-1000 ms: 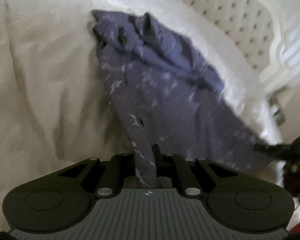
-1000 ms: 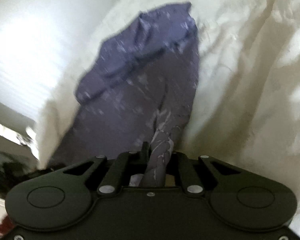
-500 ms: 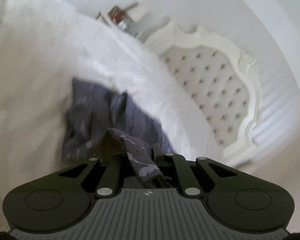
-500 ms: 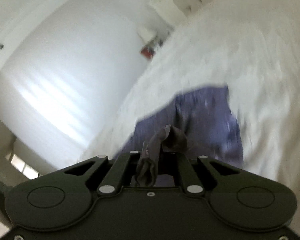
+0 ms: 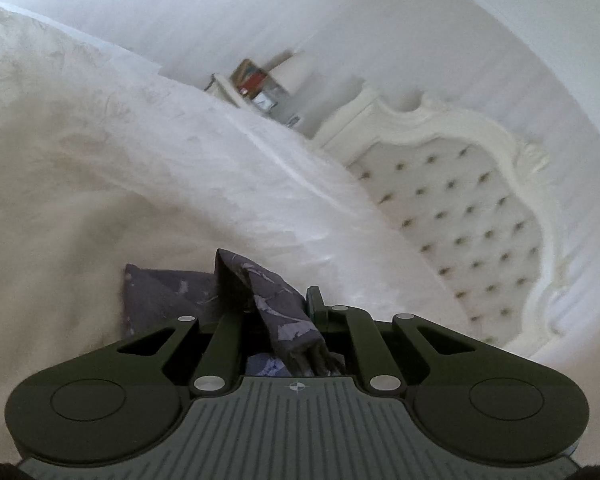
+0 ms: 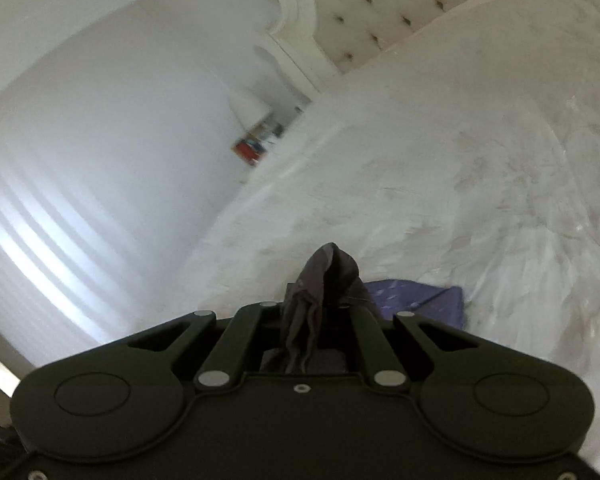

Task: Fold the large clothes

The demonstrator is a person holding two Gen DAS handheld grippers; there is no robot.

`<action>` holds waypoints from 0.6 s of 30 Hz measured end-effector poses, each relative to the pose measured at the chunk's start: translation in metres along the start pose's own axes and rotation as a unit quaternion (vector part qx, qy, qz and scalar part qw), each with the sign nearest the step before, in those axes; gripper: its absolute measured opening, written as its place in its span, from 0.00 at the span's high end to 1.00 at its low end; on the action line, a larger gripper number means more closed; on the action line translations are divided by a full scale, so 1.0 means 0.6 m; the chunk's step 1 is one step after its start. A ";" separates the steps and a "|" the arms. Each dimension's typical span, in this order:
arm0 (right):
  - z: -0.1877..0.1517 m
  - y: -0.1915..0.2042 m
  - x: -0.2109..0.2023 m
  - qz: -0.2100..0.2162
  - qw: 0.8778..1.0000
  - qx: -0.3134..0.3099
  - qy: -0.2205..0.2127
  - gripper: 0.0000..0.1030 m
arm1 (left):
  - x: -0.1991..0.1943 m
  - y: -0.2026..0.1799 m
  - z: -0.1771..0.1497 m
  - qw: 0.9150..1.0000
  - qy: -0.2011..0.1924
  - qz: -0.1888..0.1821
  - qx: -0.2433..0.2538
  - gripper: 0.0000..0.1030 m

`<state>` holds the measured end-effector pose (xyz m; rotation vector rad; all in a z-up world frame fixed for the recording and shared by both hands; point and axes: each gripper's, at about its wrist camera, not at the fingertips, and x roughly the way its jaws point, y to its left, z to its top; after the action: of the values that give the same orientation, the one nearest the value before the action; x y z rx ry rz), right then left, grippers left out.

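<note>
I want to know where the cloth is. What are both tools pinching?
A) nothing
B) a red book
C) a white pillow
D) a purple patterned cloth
D: the left tool and the right tool each clamp a bunch of the purple patterned cloth.

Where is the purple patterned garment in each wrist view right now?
Left wrist: purple patterned garment bottom centre, pinched in the left gripper.
Right wrist: garment bottom centre, bunched in the right gripper.
Shared landmark: white tufted headboard.
</note>
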<state>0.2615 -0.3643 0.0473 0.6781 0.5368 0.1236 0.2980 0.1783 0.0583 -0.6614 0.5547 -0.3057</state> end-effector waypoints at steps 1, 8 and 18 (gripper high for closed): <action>0.000 -0.004 0.015 -0.010 1.000 -0.006 0.005 0.90 | 0.015 0.005 0.001 1.000 0.005 0.008 0.003 0.89; -0.021 -0.044 0.112 -0.059 0.997 -0.005 0.046 0.89 | 0.089 0.064 -0.007 0.997 0.042 0.058 -0.012 0.87; -0.037 -0.068 0.151 -0.044 0.998 -0.004 0.052 0.66 | 0.109 0.098 -0.006 0.998 0.044 0.030 -0.030 0.48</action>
<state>0.3251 -0.3584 -0.0316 0.6407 0.6645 0.0786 0.3547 0.1926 -0.0075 -0.6894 0.6686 -0.2628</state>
